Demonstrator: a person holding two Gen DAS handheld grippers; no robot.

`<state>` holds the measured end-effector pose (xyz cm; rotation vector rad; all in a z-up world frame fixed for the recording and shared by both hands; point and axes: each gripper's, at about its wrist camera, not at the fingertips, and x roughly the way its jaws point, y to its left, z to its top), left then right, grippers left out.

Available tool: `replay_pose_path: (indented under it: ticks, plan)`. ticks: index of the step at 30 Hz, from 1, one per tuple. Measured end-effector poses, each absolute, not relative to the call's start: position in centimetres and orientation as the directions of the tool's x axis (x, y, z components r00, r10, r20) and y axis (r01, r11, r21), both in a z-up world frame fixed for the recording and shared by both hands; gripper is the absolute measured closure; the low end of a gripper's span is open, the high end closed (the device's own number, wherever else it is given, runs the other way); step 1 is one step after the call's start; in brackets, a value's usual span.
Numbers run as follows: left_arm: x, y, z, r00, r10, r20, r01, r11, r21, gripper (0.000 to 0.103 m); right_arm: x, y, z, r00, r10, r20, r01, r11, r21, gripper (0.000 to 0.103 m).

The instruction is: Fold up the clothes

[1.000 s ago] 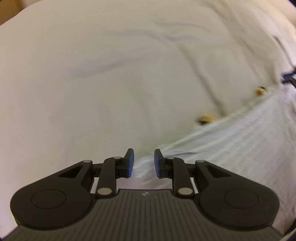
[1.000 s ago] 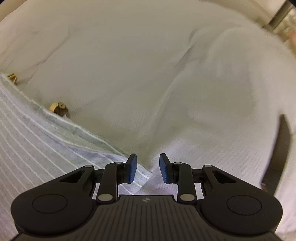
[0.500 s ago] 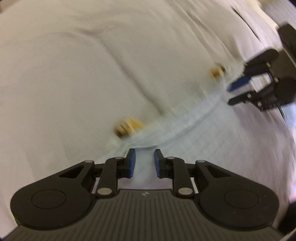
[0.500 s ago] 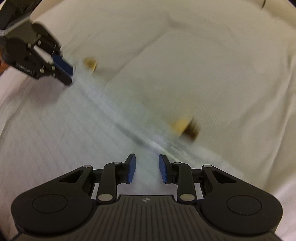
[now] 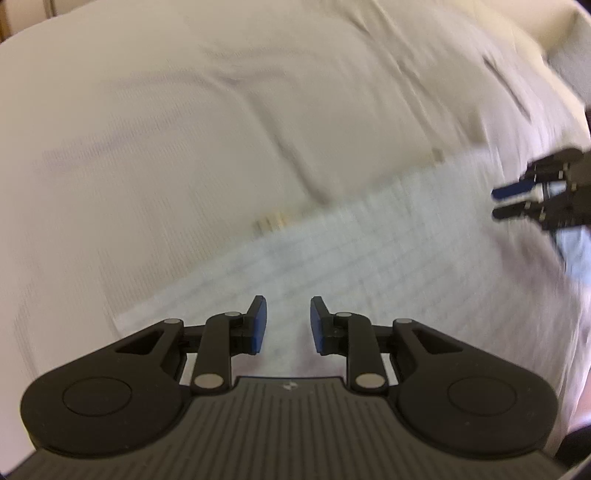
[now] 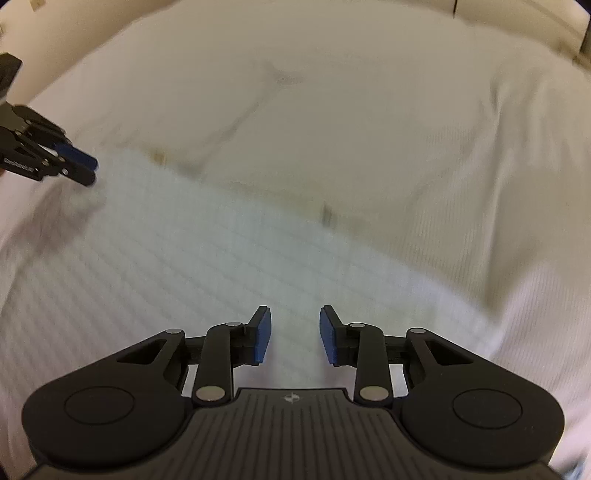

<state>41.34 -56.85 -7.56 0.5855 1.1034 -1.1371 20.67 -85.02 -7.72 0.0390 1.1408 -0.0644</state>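
Observation:
A pale blue garment with thin white stripes lies flat on a white bedsheet. Small gold-coloured fittings sit along its far edge, blurred by motion. My left gripper hovers over the garment's near left part, open with nothing between its blue pads. My right gripper hovers over the near right part, also open and empty. Each gripper shows in the other's view: the right gripper at the right edge, the left gripper at the left edge.
The wrinkled white sheet covers the whole surface beyond the garment. A cream-coloured edge shows at the far top right in the right wrist view. A dark strip borders the bed's top right corner in the left wrist view.
Both grippers have drawn back and up from the garment's far edge. That edge now lies well ahead of the fingers, and more of the striped cloth shows beneath them.

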Motion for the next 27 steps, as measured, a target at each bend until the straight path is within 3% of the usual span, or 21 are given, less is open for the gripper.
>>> replay_pose_path:
  ticks: [5, 10, 15, 18, 27]
  plan:
    - [40.2, -53.3, -8.5, 0.074, -0.317, -0.946, 0.922, 0.383, -0.056, 0.081, 16.1, -86.4, -8.8, 0.318, -0.060, -0.946, 0.130, 0.991, -0.019, 0.066]
    - [39.2, -49.9, -6.2, 0.124, -0.307, -0.944, 0.882, 0.470, -0.037, 0.079, 10.4, -90.3, -5.4, 0.328, -0.130, -0.936, 0.356, 0.934, -0.005, 0.065]
    - [36.4, -46.0, -4.0, 0.103, -0.308, -0.946, 0.840, 0.537, -0.083, 0.070, 5.2, -88.4, -3.2, 0.335, -0.055, -0.941, 0.383, 0.920, 0.082, 0.059]
    - [33.9, -44.1, -3.7, 0.063, -0.300, -0.952, 0.809, 0.574, -0.127, 0.064, 3.1, -86.2, -4.7, 0.325, 0.010, -0.946, 0.417, 0.896, 0.153, 0.059]
    - [28.5, -41.2, -4.1, 0.015, -0.263, -0.965, 0.791, 0.593, -0.149, 0.063, -0.6, -83.7, -6.4, 0.364, 0.093, -0.927, 0.484, 0.832, 0.273, 0.060]
